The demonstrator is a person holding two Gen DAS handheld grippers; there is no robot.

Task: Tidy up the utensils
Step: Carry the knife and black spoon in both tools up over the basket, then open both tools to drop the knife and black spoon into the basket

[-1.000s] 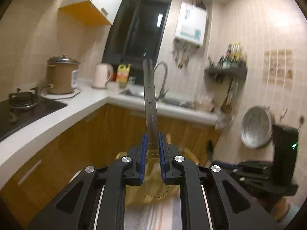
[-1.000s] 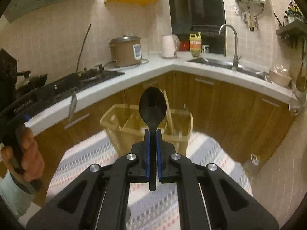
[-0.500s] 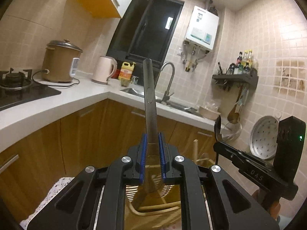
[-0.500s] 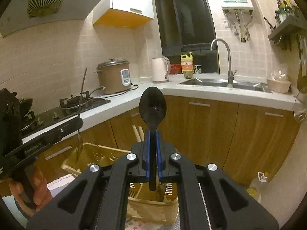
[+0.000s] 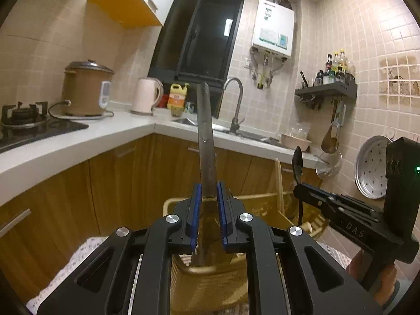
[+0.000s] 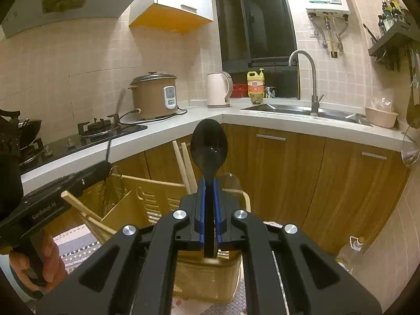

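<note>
Both hands have come down and closed in on the tan slotted plastic utensil basket [image 6: 147, 204] since a second ago; it now sits right under both cameras.

Left gripper [image 5: 208, 210] is clenched on a clear-bowled spoon with a grey-brown handle [image 5: 206, 141], handle standing up, bowl hanging toward the basket. Right gripper [image 6: 208, 210] is clenched on a black plastic spoon [image 6: 209, 144], bowl up, handle tip just above the near compartment.

Progress: pale wooden chopsticks [image 6: 183, 162] already lean in the basket. Neither held spoon is released yet, so two placements remain. I cannot tell which compartment each spoon is meant for, as the gripper bodies hide the dividers.

Room: the basket stands on a striped woven mat [image 6: 76, 239], near the wooden cabinet fronts [image 6: 302, 183] beyond. The two grippers are close side by side. I judge the chopsticks and the basket rim the likeliest snags on descent.
</note>
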